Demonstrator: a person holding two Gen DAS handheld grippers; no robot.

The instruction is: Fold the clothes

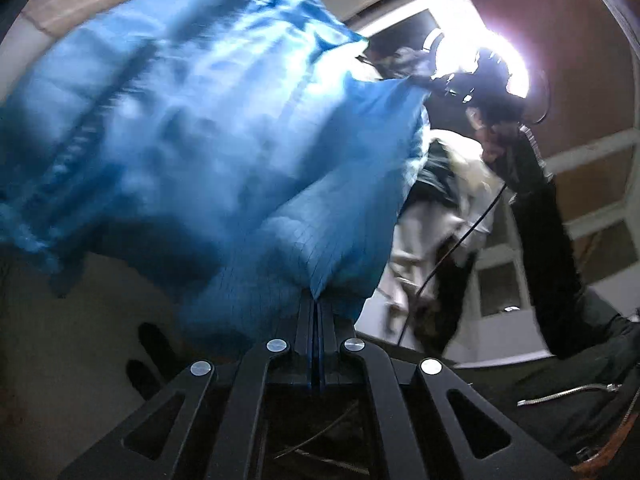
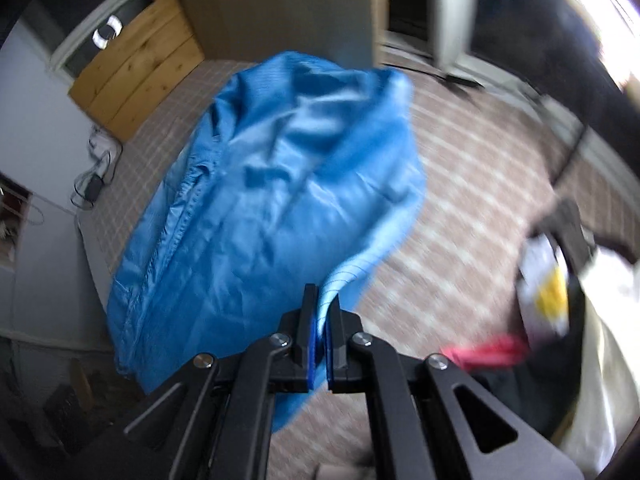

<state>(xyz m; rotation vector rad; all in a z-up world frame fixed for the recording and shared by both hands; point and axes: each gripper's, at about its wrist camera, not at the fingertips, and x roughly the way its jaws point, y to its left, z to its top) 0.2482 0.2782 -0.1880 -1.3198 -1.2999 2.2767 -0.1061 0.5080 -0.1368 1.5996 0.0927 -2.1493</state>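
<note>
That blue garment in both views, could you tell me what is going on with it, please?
A person is handling a blue garment with two handheld grippers. The left gripper is shut on one edge of the fabric, and the right gripper is shut on another edge. The garment hangs in the air between them, bunched and unfolded, above a checked floor. No fold shows yet.

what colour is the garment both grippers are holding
Blue, with a fine grid pattern; the garment shows best in the right wrist view.
</note>
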